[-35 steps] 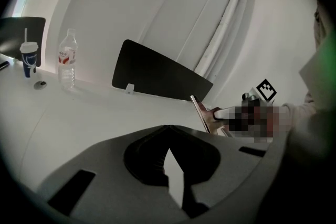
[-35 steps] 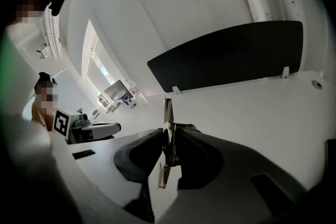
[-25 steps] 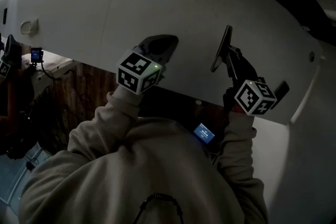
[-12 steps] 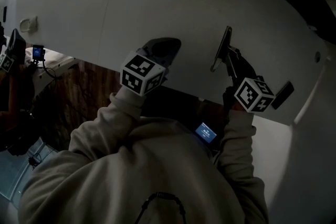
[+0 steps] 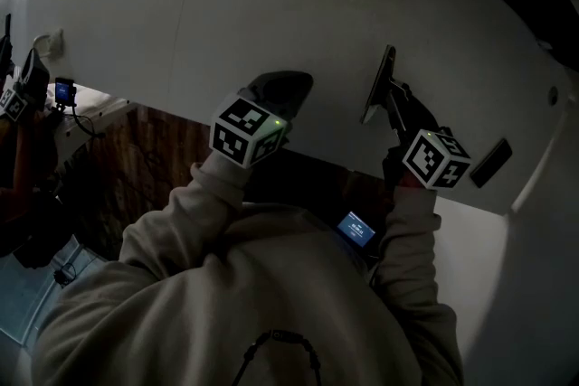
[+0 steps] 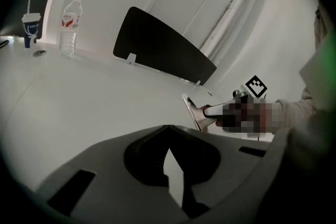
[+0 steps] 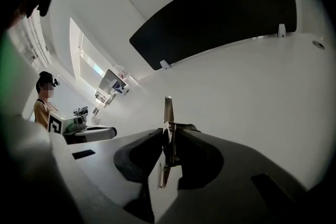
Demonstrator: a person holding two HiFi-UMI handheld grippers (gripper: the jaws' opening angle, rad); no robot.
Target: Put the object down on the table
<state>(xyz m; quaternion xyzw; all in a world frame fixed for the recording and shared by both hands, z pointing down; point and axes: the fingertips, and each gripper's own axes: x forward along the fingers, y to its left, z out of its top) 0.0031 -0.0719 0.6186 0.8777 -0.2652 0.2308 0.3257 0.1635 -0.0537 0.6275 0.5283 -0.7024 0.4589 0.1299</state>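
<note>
A thin flat metal tool [image 5: 379, 84] stands on edge just above the white table [image 5: 271, 4], its blade pointing away from me. My right gripper [image 5: 391, 104] is shut on it. In the right gripper view the blade [image 7: 168, 113] shows edge-on, pinched between the two dark fingers of the right gripper [image 7: 168, 136]. From the left gripper view the tool [image 6: 192, 113] appears at the right, low over the table [image 6: 94, 97]. My left gripper [image 5: 282, 89] rests on the table to the left of the tool. Its tips [image 6: 168, 126] meet with nothing between them.
A black divider panel [image 6: 163, 44] stands across the far side of the table, with a water bottle [image 6: 70, 17] and a cup [image 6: 30, 26] to its left. A small dark slab [image 5: 491, 163] lies on the table at the right. Another person [image 7: 44, 99] stands beyond.
Almost nothing differs: both grippers keep their places and the tool stays pinched in the right one. The head view has drifted slightly.
</note>
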